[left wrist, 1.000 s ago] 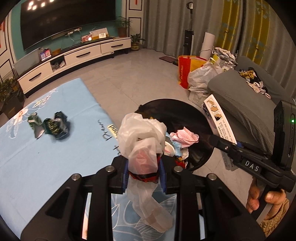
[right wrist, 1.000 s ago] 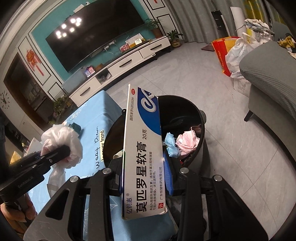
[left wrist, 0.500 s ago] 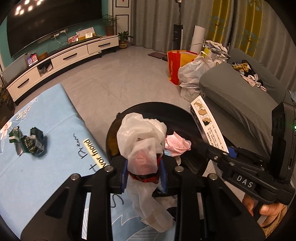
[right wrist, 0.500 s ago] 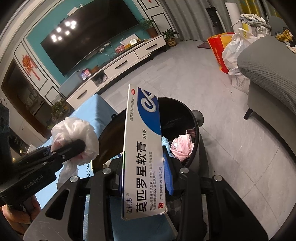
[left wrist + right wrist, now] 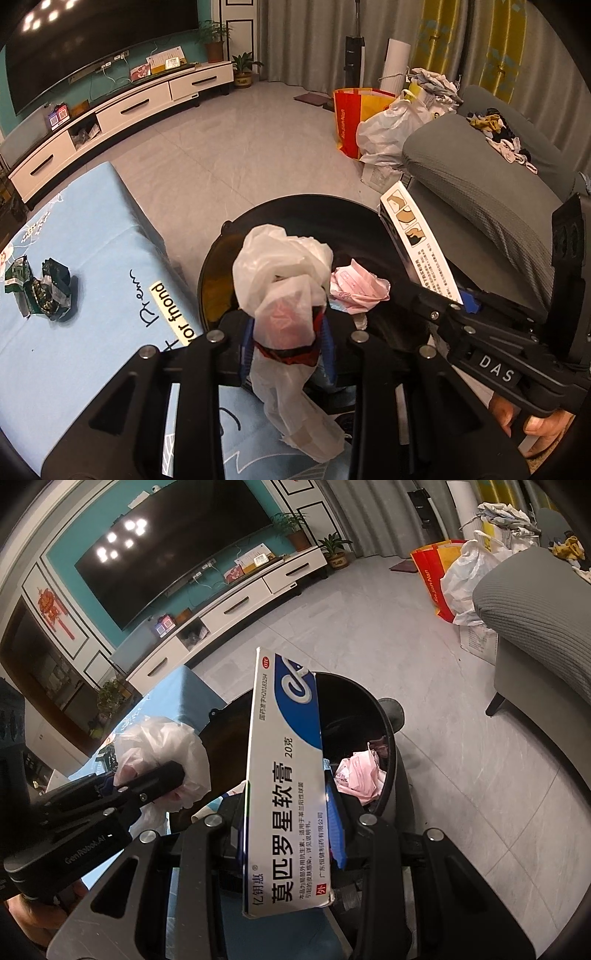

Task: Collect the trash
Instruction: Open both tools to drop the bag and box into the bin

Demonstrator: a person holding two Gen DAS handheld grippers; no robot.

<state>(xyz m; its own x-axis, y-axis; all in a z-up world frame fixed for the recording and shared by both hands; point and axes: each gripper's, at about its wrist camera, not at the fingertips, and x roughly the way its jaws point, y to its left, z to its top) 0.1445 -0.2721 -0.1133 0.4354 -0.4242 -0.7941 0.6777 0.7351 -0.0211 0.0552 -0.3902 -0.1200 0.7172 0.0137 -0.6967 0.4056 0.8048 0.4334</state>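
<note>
A blue-covered surface (image 5: 74,266) fills the left of the left-wrist view, and beside its edge, at centre frame, a black bin (image 5: 295,206) stands open with a pink wrapper (image 5: 356,291) already lying inside. In the right-wrist view a long box (image 5: 286,775) runs from bottom centre up over the bin rim, clamped near its lower end by the right tool (image 5: 288,834); it is judged light and stiff, with thin card walls that would crush under a hard squeeze, so a hold across the narrow faces near one end, as here, seems sound. At lower centre of the left-wrist view a bag (image 5: 284,291), crumpled white plastic with something red inside, is pinched by the left tool (image 5: 288,343) at a gathered waist, its jaws having eased apart slightly while the plastic is seen pressed between them. The bag is judged very light, soft and slippery; the bunched middle is the best place to take it, since loose tails would slide out. It hangs above the near rim of the bin. A small green wrapper (image 5: 40,291) is left on the surface at the left edge, likely crinkly, light and easily pinched at a fold.
</note>
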